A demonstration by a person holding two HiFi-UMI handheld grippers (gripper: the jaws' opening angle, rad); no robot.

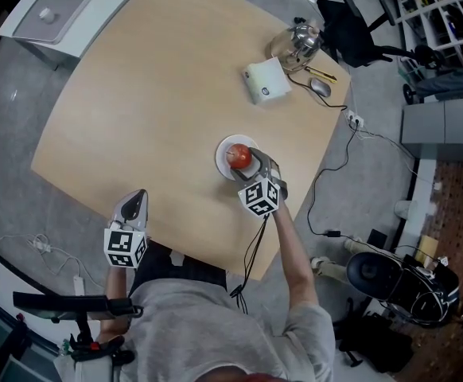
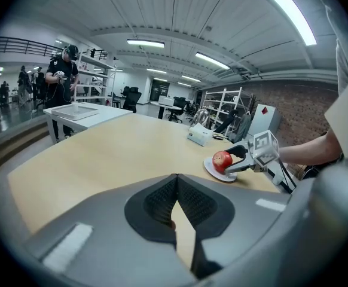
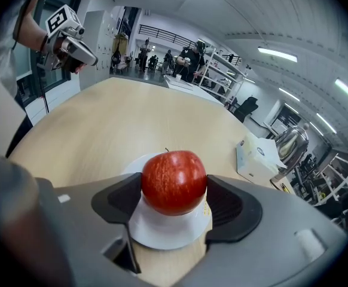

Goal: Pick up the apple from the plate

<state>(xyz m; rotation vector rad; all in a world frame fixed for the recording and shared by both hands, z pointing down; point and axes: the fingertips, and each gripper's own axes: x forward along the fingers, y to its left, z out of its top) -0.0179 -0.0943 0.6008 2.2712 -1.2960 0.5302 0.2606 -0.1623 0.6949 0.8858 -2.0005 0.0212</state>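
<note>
Sitting on the plate [image 3: 162,233], the apple [image 3: 174,178] lies straight between the right gripper [image 3: 174,197] pads, which seem to grasp its sides; the left gripper [image 2: 177,190], clenched and empty, is well apart

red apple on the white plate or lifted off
On it: red apple sits on the round white plate, between the jaws of the right hand-held gripper.

The apple [image 1: 239,157] is set on the plate [image 1: 225,148] near the right edge of the table [image 1: 152,94], between the jaws of the right gripper [image 1: 246,162]. The left gripper [image 1: 136,203] is held at the near edge, well to the left. A box [image 1: 266,80] and a kettle [image 1: 299,42] are placed behind the plate
</note>
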